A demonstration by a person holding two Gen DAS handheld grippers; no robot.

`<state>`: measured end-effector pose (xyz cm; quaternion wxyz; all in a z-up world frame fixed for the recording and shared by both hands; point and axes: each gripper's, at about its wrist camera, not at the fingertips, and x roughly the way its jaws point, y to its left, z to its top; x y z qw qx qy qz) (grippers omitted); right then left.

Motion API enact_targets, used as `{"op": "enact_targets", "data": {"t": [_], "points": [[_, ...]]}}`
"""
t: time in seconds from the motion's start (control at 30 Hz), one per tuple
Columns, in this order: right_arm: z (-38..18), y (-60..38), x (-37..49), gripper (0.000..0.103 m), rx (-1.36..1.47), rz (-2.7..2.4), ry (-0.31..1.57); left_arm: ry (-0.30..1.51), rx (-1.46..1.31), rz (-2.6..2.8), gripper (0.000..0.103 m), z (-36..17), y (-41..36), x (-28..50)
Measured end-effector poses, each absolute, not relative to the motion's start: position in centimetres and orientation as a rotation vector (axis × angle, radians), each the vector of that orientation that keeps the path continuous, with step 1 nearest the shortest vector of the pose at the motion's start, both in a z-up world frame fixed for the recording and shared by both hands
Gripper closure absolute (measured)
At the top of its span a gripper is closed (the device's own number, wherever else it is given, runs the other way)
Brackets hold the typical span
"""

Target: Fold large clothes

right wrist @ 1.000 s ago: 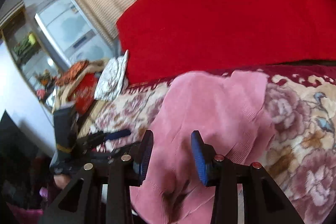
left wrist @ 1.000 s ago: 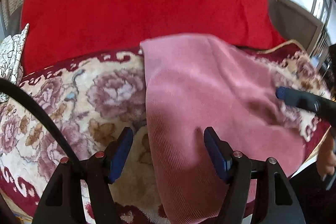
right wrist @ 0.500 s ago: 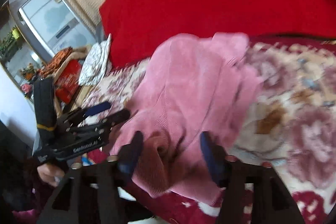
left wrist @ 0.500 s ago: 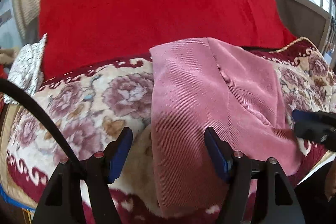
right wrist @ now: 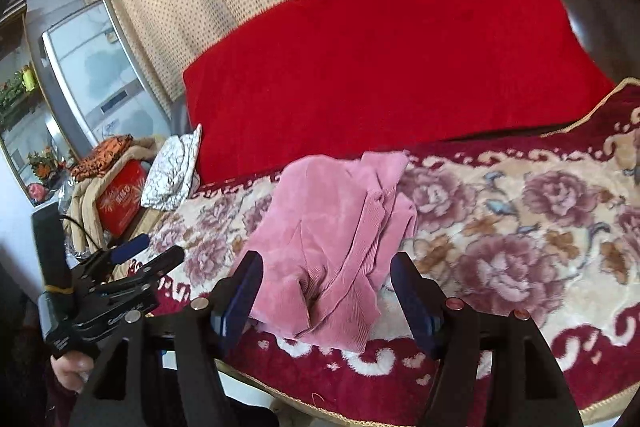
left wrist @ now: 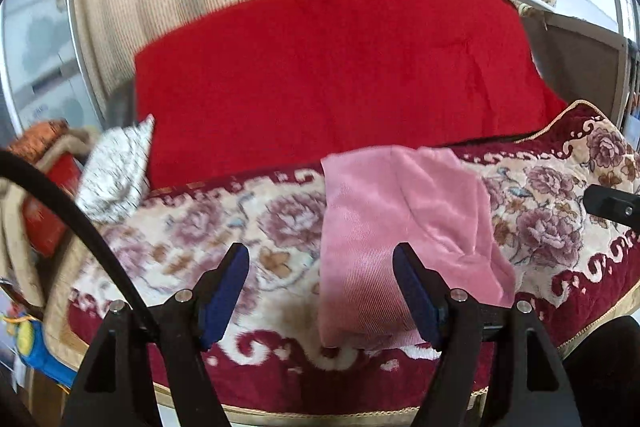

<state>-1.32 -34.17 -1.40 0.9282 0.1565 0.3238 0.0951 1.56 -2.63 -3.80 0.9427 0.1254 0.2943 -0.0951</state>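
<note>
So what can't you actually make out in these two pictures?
- Pink garment: what kind it is; folded over itself, both views.
- Its near edge in the left view: hidden behind a finger.
- Right gripper in the left view: cut off by the frame edge.
- Red box in the right view: print too small to read.

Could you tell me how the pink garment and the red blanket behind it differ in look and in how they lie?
The pink garment is small, ribbed and creased, folded into layers near the front edge of the floral blanket; the red blanket is far larger, spread smooth and nearly flat farther back. The pink garment is pale and lies between the open fingers of the right gripper; the red blanket is a saturated plain red, away from both grippers. Both are single-coloured fabric.
</note>
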Motion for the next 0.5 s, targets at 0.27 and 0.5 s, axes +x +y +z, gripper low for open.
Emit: {"op": "enact_targets", "data": {"t": [0.27, 0.5], "points": [[2.7, -32.2, -4.6, 0.031, 0.224, 0.159, 0.621, 0.46, 0.235, -0.161, 0.013, 1.5, -2.0, -2.6], [5.6, -31.3, -7.7, 0.031, 0.179, 0.139, 0.571, 0.43, 0.188, -0.132, 0.012, 4.7, -1.2, -5.3]]}}
